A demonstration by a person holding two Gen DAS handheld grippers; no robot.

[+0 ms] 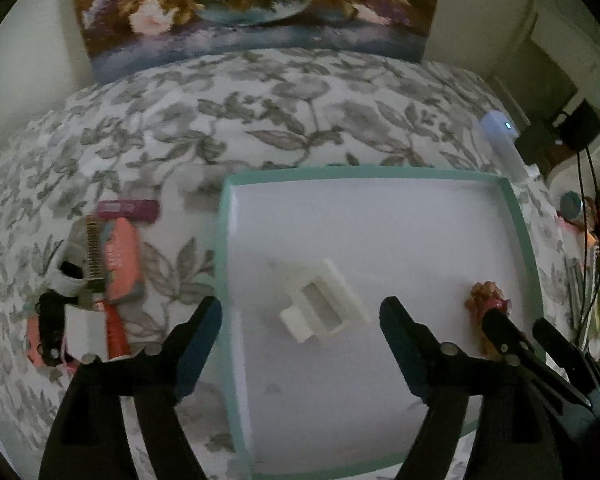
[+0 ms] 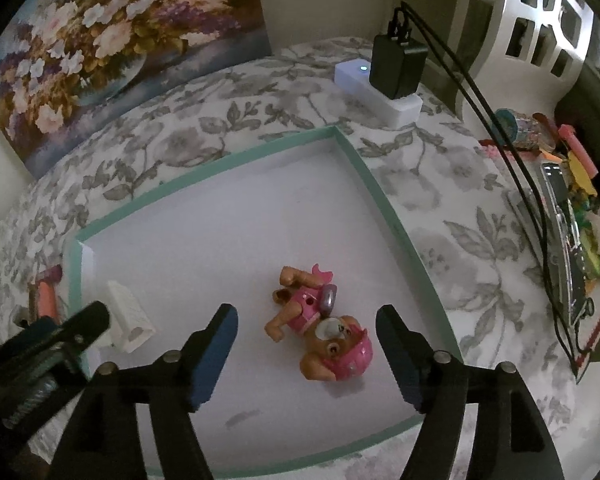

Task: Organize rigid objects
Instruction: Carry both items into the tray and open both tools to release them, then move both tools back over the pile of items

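Teal-rimmed and white inside, a shallow tray lies on a bed covered by a grey leaf-patterned bedspread. Two task things lie in the tray. A white plastic block with a rectangular recess sits near the tray's left edge, and a pink-and-brown toy puppy lies on its side nearer the right edge, well apart from the block.

The left gripper hangs over the block with its jaws released; the block lies between them, and neither pad touches it. The right gripper hangs over the toy puppy, jaws likewise released, a clear gap on each side of the figure.

Outside the tray's left edge, a cluster of small items rests on the bedspread, among them an orange pack and a magenta bar. A white power strip with a black adapter plugged in lies beyond the tray's far right corner. A floral painting leans at the far edge of the bed.
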